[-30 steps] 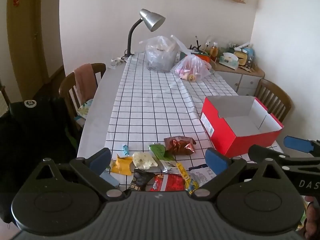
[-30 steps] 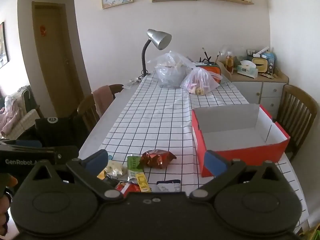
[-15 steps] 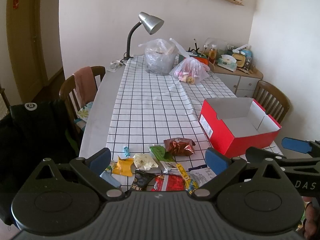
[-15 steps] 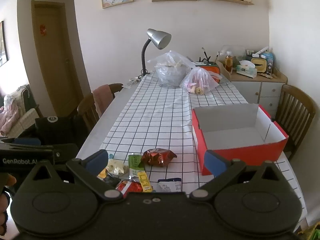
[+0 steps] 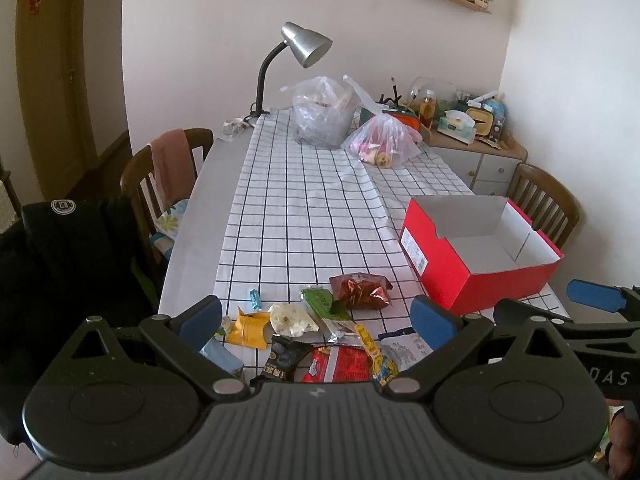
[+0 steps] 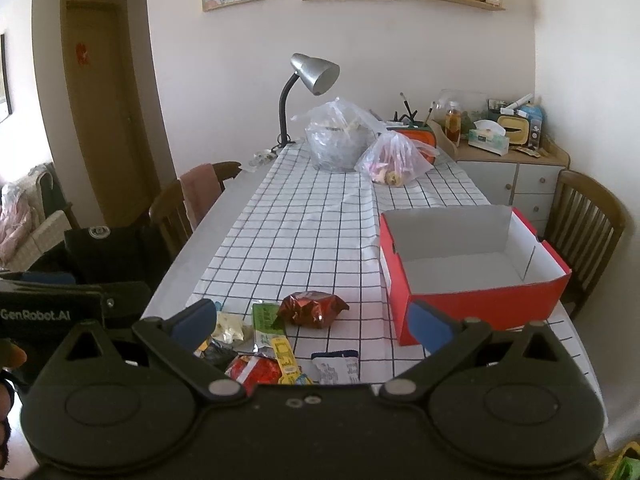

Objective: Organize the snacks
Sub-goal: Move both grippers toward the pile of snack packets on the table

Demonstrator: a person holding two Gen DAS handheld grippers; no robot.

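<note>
Several snack packets lie in a loose heap at the near end of the checked tablecloth: a shiny brown bag (image 5: 360,291) (image 6: 313,309), a green packet (image 5: 318,302), a yellow pouch (image 5: 250,327), a white packet (image 5: 291,319), a black packet (image 5: 285,358) and a red packet (image 5: 340,365) (image 6: 256,370). An open red box (image 5: 452,276) (image 6: 480,300) with a white, empty inside stands to their right. My left gripper (image 5: 316,320) hangs open above the heap, holding nothing. My right gripper (image 6: 310,320) is open too, raised above the table's near edge.
Two filled plastic bags (image 5: 324,116) (image 5: 382,144) and a grey desk lamp (image 5: 306,44) stand at the table's far end. Wooden chairs (image 5: 168,184) (image 6: 588,232) flank the table. A black bag (image 5: 68,248) sits at the left. A cabinet (image 6: 512,172) with clutter fills the far right corner.
Both grippers have risen and pulled back slightly, so the snacks and box sit a little lower and smaller in view. Both stay open; nothing on the table moved.
</note>
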